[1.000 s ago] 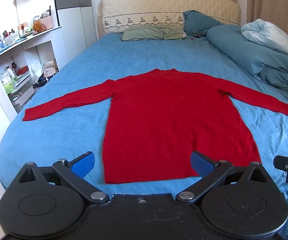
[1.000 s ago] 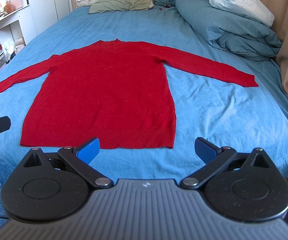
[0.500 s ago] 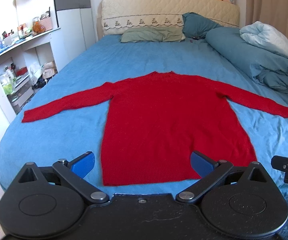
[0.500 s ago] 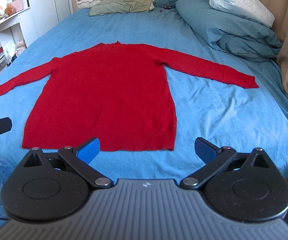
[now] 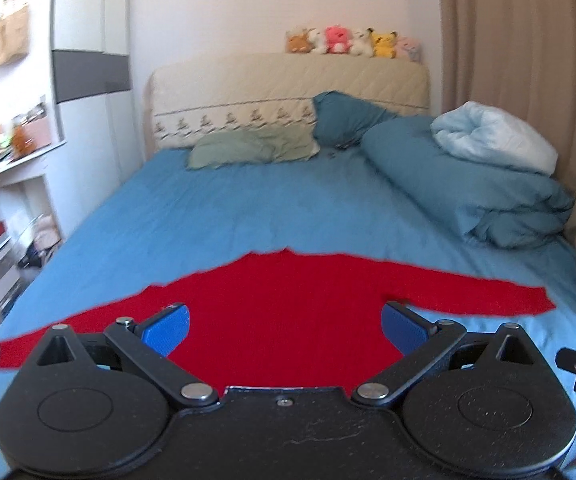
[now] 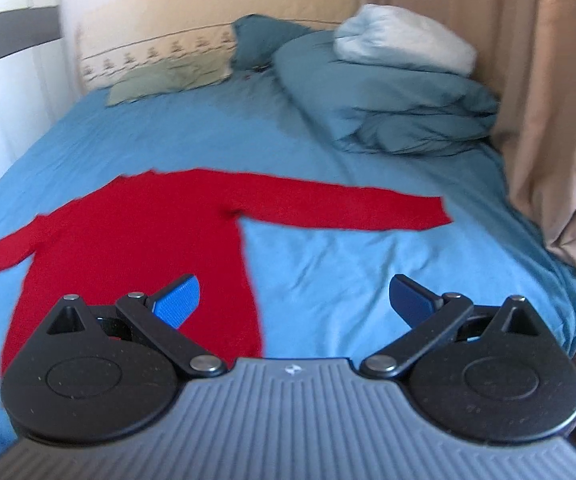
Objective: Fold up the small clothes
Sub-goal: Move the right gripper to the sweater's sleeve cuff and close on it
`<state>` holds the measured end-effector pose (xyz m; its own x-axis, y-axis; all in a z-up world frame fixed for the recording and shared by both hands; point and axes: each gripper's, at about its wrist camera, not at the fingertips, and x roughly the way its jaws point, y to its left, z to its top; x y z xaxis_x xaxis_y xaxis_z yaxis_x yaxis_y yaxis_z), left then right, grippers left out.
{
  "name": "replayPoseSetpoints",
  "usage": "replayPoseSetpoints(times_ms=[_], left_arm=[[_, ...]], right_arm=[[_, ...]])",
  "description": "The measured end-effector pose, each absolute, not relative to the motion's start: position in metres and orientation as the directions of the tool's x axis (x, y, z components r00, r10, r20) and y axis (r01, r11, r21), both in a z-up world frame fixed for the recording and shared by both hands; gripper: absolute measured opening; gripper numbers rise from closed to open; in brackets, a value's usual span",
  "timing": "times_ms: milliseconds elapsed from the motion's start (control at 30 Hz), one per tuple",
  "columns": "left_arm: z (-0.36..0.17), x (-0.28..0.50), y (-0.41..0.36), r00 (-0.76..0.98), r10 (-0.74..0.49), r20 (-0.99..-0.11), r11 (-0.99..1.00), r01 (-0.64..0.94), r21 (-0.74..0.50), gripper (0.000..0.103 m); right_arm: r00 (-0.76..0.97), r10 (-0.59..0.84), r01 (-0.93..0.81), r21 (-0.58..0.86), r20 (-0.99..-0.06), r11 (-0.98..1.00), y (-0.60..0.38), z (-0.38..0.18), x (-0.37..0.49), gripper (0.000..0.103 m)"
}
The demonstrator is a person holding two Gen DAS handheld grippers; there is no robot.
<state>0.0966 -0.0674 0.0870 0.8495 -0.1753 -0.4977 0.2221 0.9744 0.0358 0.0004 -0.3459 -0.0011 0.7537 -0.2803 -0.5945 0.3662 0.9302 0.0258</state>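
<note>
A red long-sleeved sweater [image 5: 284,304] lies flat on the blue bed sheet [image 5: 248,208], sleeves spread out to both sides. In the right wrist view the sweater [image 6: 136,236] fills the left half, its right sleeve reaching toward the curtain. My left gripper [image 5: 284,326] is open and empty, held above the sweater's body. My right gripper [image 6: 294,302] is open and empty, above the sweater's right edge and the bare sheet. The sweater's hem is hidden behind both grippers.
A rolled teal duvet [image 5: 468,192] with a pale blue blanket [image 5: 492,136] lies at the right of the bed. Pillows [image 5: 252,150] sit at the headboard. A curtain [image 6: 548,120] hangs at the right; shelves [image 5: 4,208] stand left.
Both grippers have tilted upward and moved forward over the sweater, so its hem has dropped out of sight. Both stay open. The sweater has not moved.
</note>
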Motion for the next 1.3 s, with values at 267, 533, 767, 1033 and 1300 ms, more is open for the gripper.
replayPoseSetpoints(times_ms=[267,533,767,1033,1300], left_arm=[[0.066,0.211,-0.135,0.772,-0.262,-0.579,0.950,0.313,-0.011,0.103],[-0.017,0.325,-0.217,0.661,-0.282,-0.695,0.930,0.367,-0.028,0.103],[-0.103,0.416,-0.264,0.580,-0.287,-0.763,0.928,0.367,-0.070,0.103],[-0.161,0.467,-0.292,0.497,-0.224,-0.839,0.938,0.345,-0.046,0.103],[-0.159,0.471,-0.295,0.490,-0.203,-0.848,0.940,0.341,-0.027,0.103]], right_arm=[[0.701,-0.392,0.514,0.041,-0.596,0.857,-0.439,-0.041,0.072,0.103],[0.651,-0.428,0.632,0.136,-0.627,0.763,-0.517,-0.131,0.137,0.103],[0.586,-0.503,0.760,0.217,-0.636,0.612,-0.567,-0.201,0.178,0.103],[0.549,-0.569,0.815,0.244,-0.612,0.525,-0.601,-0.216,0.218,0.072],[0.476,-0.572,0.844,0.164,-0.668,0.511,-0.613,-0.204,0.245,0.022]])
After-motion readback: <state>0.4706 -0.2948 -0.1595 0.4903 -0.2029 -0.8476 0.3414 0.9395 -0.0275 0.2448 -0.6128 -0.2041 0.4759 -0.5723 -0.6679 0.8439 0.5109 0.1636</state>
